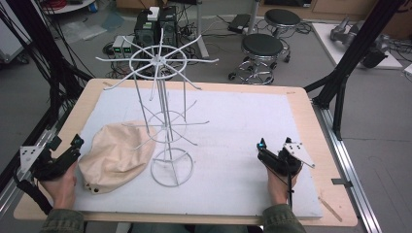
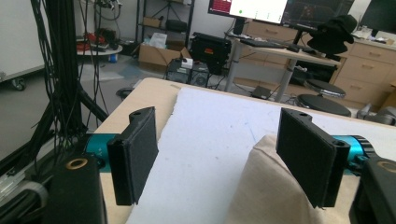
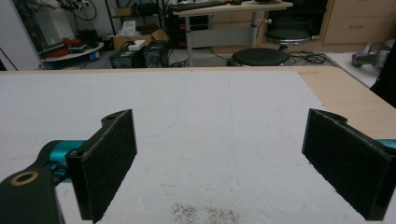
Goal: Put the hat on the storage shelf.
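Note:
A beige cloth cap (image 1: 116, 155) lies on the white mat (image 1: 233, 126) at the front left, resting against the base ring of a white wire display rack (image 1: 163, 97). My left gripper (image 1: 73, 148) sits open at the cap's left edge; in the left gripper view the cap (image 2: 261, 186) rises beside the right jaw, with the gripper (image 2: 224, 161) empty. My right gripper (image 1: 262, 149) rests open on the mat at the front right; in the right gripper view bare mat (image 3: 219, 140) lies between its jaws (image 3: 219, 163).
The wire rack has long horizontal arms at two heights reaching over the mat's left half. The wooden table edge (image 1: 318, 131) borders the mat. Black frame posts (image 1: 340, 97) stand to the right and left, and stools (image 1: 262, 48) stand beyond the table.

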Available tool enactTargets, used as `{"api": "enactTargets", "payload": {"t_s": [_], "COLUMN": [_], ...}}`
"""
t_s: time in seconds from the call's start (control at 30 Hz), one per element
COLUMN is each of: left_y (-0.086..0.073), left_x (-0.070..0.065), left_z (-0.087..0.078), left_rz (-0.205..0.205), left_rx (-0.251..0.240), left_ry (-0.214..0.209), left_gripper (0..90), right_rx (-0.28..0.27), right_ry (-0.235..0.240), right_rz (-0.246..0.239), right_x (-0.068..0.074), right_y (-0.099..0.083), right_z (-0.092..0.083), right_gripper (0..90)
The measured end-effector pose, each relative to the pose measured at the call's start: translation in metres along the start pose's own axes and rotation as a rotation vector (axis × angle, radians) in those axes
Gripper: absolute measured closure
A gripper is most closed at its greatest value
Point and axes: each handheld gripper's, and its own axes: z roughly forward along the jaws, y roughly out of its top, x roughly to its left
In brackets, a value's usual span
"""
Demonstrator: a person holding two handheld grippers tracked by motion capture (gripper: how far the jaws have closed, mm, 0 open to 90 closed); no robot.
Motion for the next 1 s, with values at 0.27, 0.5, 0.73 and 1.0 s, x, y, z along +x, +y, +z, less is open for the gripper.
{"api": "enactTargets", "payload": {"t_s": [0.27,0.5,0.73,1.0], "left_y": [0.005,0.012,0.020,0.023], "left_x": [-0.008,-0.013,-0.023,-0.032], "left_z": [0.002,0.001,0.001,0.004], "left_rz": [0.017,0.021,0.029,0.020], "left_rx": [-0.011,-0.017,-0.027,0.006], "left_ry": [-0.026,-0.061,-0.108,-0.172], "left_gripper": [29.6,29.6,29.6,29.8], "right_rx": [0.002,0.008,0.010,0.011], "right_ry": [-0.001,0.004,0.004,0.008], "right_rz": [0.000,0.000,0.000,-0.005], "right_x": [0.000,0.001,0.001,0.002], "right_y": [0.000,0.000,-0.001,-0.001], "right_z": [0.001,0.000,0.001,0.001], "right_gripper": [9.1,9.1,9.1,9.1]}}
